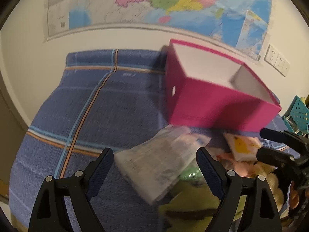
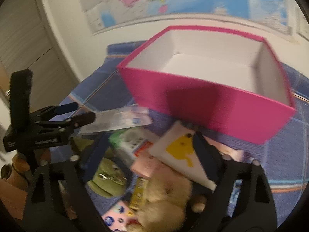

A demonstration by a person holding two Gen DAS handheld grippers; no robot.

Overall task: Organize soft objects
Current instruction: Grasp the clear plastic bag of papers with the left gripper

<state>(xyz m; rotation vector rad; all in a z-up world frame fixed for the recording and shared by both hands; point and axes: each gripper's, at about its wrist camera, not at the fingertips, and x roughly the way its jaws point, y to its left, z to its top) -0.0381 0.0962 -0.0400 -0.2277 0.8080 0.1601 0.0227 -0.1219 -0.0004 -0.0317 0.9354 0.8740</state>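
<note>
A pink box (image 1: 212, 104) (image 2: 212, 106) with a white inside stands empty on the blue plaid bedspread (image 1: 96, 106). In front of it lies a heap of soft things. My left gripper (image 1: 154, 150) (image 2: 86, 110) is open, and a clear plastic packet (image 1: 158, 166) (image 2: 119, 120) lies between its fingers, not gripped. My right gripper (image 2: 148, 137) (image 1: 259, 142) is open over a white card with a yellow duck (image 2: 179, 150) (image 1: 241, 145), a pink packet (image 2: 146, 164) and a green-and-white packet (image 2: 127, 139). A beige plush toy (image 2: 166, 203) and a green plush (image 2: 108, 179) lie nearer to me.
A large coloured map (image 1: 154, 3) hangs on the wall behind the bed. Wall sockets (image 1: 277, 60) and a teal perforated basket (image 1: 299, 114) are at the right. A grey door (image 2: 23, 48) is on the left. The bedspread left of the box is bare.
</note>
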